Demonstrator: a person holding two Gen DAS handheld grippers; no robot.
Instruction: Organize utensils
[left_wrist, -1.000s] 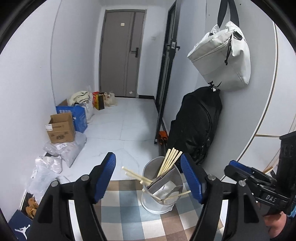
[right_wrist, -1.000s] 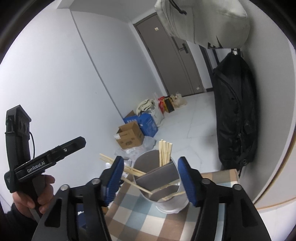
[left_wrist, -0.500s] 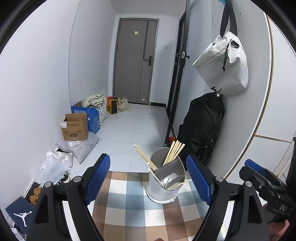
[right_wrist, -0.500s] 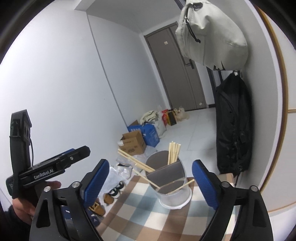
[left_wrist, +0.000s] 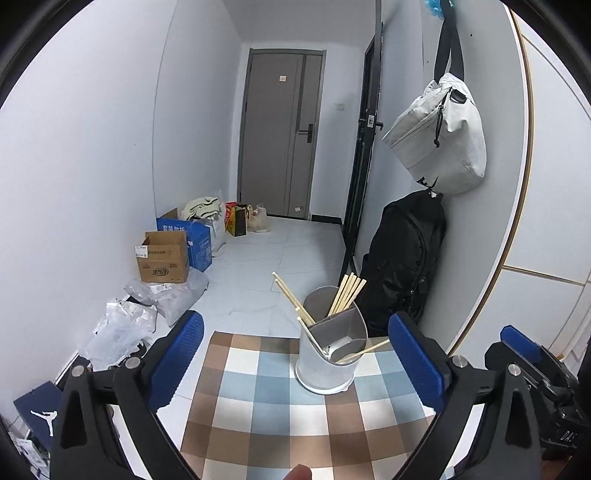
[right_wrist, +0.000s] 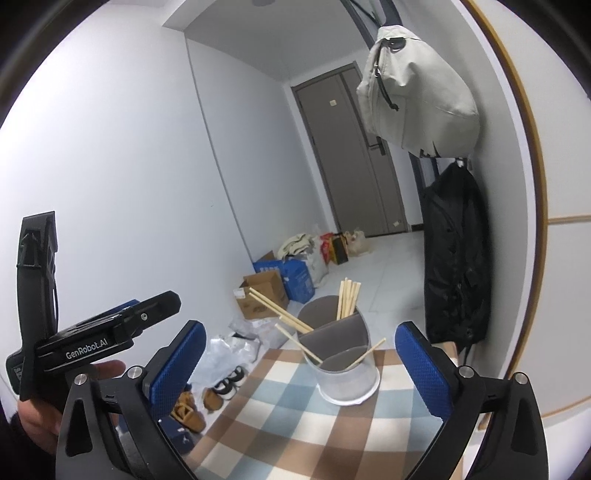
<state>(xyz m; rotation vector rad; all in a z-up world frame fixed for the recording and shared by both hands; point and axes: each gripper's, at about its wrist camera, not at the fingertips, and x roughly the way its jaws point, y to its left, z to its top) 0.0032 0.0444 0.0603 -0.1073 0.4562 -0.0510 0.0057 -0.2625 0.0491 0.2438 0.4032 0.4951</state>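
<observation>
Both my grippers are empty right now. My left gripper (left_wrist: 295, 354) has its blue-padded jaws spread as wide as they go; they've just been opening, with nothing pinched between them. Same for my right gripper (right_wrist: 297, 360): jaws wide apart, just opened up, nothing held.

The thing I'm working with is the grey cylindrical utensil holder with a divider inside (left_wrist: 330, 352), standing upright on the blue, brown and white checkered tablecloth (left_wrist: 266, 413), near the far edge of it. A bunch of pale wooden chopsticks (left_wrist: 347, 293) stands fairly upright in the back compartment. A few more chopsticks are in the front part, leaning out at loose angles: two slant off to the left over the rim (left_wrist: 291, 301) and one pokes out to the right (left_wrist: 364, 352).

From the right wrist view I can see my left hand (right_wrist: 40, 413) wrapped around the other gripper's handle. Behind the table, a black backpack (left_wrist: 402, 258) hangs on the wall under a light grey bag (left_wrist: 439, 140).
</observation>
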